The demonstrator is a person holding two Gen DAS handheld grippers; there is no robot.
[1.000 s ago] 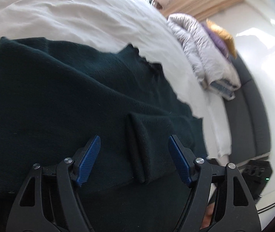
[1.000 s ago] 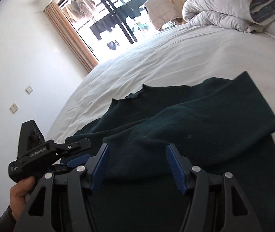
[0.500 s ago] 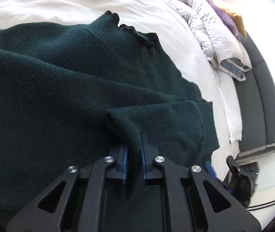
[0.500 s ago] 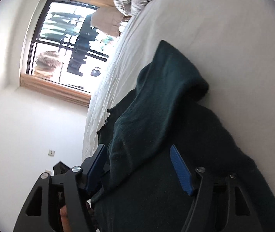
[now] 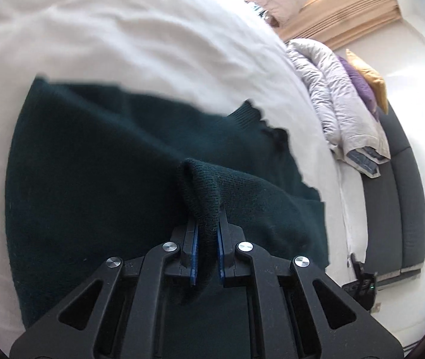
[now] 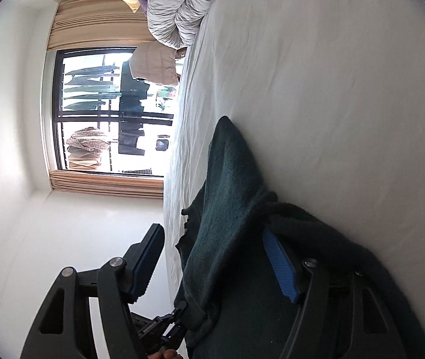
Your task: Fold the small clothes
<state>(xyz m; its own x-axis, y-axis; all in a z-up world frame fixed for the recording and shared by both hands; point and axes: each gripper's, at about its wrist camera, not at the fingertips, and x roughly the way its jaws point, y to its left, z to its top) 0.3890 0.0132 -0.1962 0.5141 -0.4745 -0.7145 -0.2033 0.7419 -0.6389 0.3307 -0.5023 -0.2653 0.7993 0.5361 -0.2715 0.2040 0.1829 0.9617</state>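
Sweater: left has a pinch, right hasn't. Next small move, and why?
Probably close the right gripper. Its fingers stand apart with the dark green sweater draped between them, unpinched, while the left gripper is already shut on a raised fold. Both grips seem needed before lifting it off the bed.

A dark green knit sweater (image 5: 99, 161) lies on a plain white bedsheet (image 5: 128, 39). Both black claws have blue ribbed pads (image 6: 281, 266). Curtains (image 6: 93, 30) are tan.
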